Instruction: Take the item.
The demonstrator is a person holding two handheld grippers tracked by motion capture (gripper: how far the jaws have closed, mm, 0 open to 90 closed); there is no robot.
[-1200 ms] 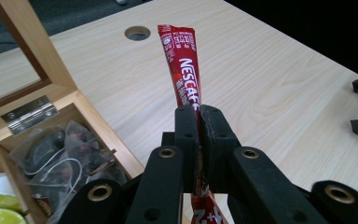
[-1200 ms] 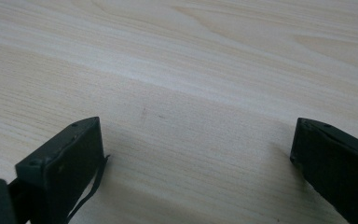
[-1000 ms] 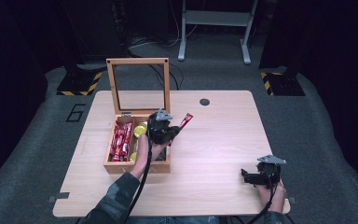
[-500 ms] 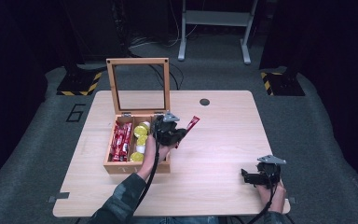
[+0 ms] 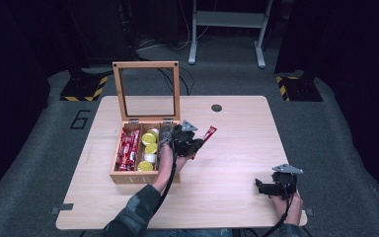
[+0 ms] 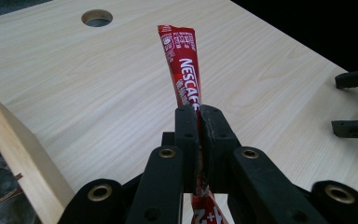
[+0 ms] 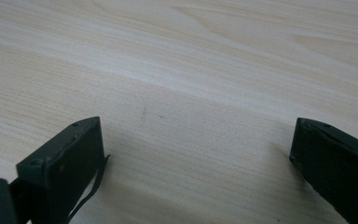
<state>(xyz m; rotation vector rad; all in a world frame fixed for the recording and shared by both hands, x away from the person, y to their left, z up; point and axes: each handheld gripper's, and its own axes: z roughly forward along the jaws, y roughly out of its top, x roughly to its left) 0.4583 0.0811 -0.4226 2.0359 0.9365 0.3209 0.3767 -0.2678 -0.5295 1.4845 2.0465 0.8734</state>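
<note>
High view: left tongs (image 5: 200, 143) sit at centre frame just right of the wooden box (image 5: 128, 177), clamped on a red sachet (image 5: 209, 133) slanting to the upper right. Since a second ago they have carried it rightward, away from the box. Right tongs (image 5: 260, 188) (jaws wide, nothing between) rest at lower right on the table (image 5: 237, 123).

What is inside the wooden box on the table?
The wooden box holds red sachets in its left compartment and yellow-lidded cups in the middle one. The right compartment is covered by the person's hand and left tool.
</note>
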